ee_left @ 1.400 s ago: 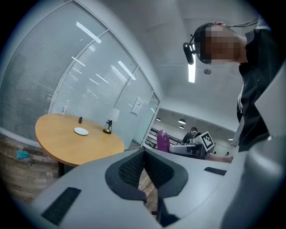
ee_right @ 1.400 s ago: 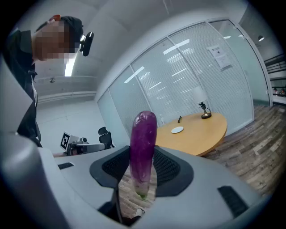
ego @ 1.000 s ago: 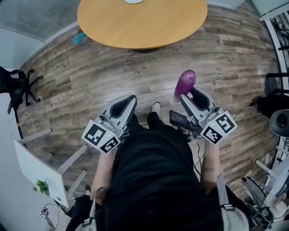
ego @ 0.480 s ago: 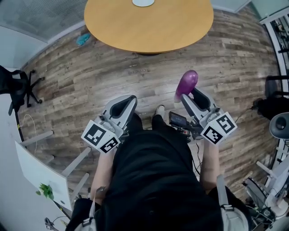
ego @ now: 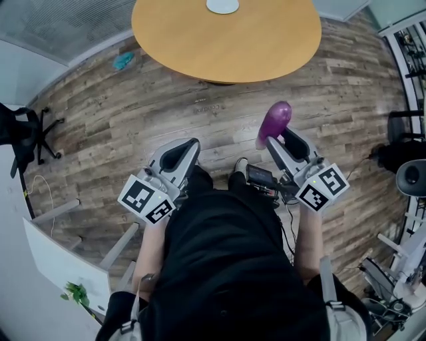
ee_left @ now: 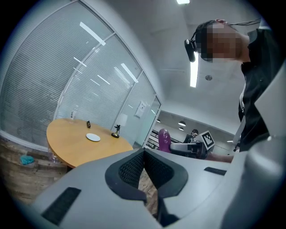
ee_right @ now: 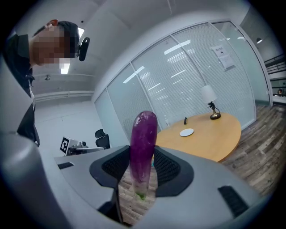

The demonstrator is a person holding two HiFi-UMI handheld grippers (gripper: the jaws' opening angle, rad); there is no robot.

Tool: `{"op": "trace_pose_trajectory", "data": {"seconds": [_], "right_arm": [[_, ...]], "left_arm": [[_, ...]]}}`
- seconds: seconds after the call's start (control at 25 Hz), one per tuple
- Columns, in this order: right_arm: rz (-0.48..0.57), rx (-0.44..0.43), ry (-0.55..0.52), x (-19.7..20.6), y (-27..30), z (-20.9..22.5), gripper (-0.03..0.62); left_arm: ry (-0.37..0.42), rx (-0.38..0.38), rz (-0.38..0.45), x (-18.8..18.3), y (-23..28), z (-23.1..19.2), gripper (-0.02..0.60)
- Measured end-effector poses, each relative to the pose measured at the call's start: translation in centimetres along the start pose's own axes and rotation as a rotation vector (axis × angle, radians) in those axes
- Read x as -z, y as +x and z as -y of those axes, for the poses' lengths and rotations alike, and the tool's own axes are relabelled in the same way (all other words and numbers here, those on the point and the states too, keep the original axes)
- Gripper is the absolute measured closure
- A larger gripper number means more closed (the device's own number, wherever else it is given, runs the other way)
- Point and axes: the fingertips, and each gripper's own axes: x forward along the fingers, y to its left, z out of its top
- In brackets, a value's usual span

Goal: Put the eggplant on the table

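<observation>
The right gripper clamps the eggplant upright above the wooden floor, well short of the round table. Its own view shows the stem end pointing down and a small lamp beyond the plate. The left gripper has its jaws pressed together on nothing.

In the head view, the bench is cut off by the top edge, as is the white disc on it. The eggplant is hidden at its lower end between the jaws of the right claw. Two small dark things on the bench cannot be identified, nor can a teal scrap on the floor.
</observation>
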Motion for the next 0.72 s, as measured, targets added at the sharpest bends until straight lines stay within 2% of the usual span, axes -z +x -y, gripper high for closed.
{"op": "trace_pose_trajectory", "data": {"seconds": [0.72], "right_arm": [[-0.007, 0.036, -0.013, 0.5, 10.5, -6.8, 0.418]], "left_arm": [[-0.01, 0.028, 0.022, -2.8, -7.4, -9.5, 0.569]]}}
